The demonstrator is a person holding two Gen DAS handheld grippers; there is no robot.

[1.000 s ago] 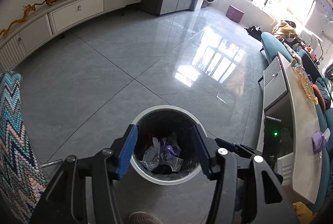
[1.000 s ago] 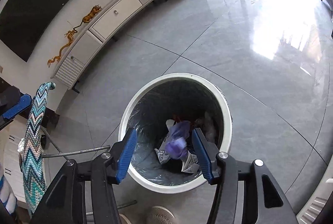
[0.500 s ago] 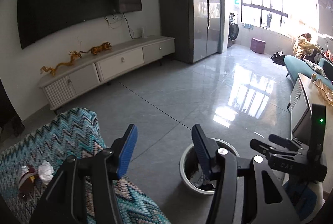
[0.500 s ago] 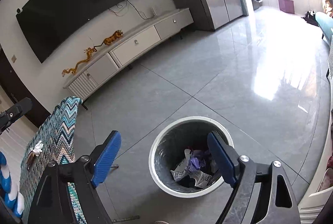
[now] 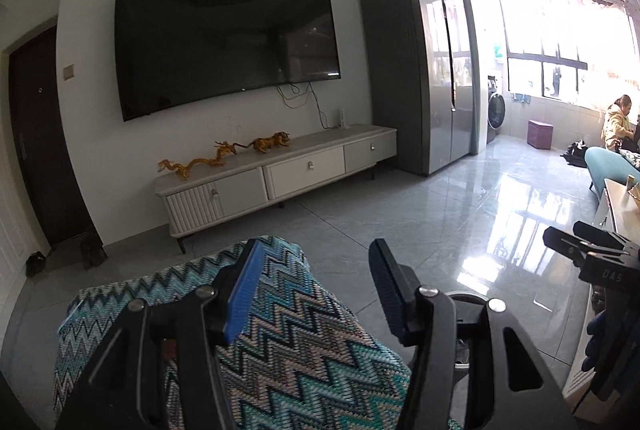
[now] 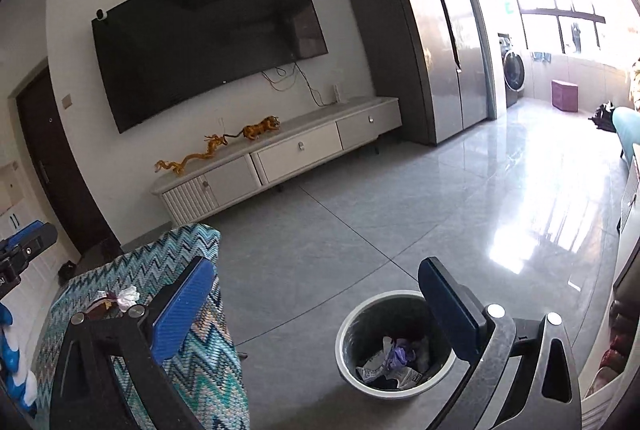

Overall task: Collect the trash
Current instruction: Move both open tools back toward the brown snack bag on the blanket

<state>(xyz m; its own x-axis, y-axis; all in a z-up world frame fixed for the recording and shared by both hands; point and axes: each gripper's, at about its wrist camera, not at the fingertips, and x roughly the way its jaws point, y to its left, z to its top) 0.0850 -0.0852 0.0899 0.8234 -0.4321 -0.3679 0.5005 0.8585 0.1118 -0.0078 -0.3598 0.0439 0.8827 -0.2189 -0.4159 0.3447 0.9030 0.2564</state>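
A white-rimmed trash bin (image 6: 352,318) stands on the grey floor with paper and purple scraps (image 6: 396,354) inside. My right gripper (image 6: 316,306) hangs above and left of it, its jaws opening wide with nothing between them. On the zigzag-patterned seat (image 6: 208,370) lie a crumpled white tissue (image 6: 128,296) and a brown wrapper (image 6: 102,304). My left gripper (image 5: 316,290) is open and empty over that seat (image 5: 304,350). Only a sliver of the bin's rim (image 5: 468,295) shows behind its right finger.
A low TV cabinet (image 5: 304,166) with gold figurines runs along the far wall under a big screen. A tall grey fridge (image 5: 432,78) stands beside it. A person (image 5: 618,122) sits far right near a teal sofa. A pale low table (image 5: 620,202) borders the right side.
Both views have swung up from looking into the bin to facing the TV wall. The left gripper has shifted over the zigzag seat. The right jaws have spread much wider.
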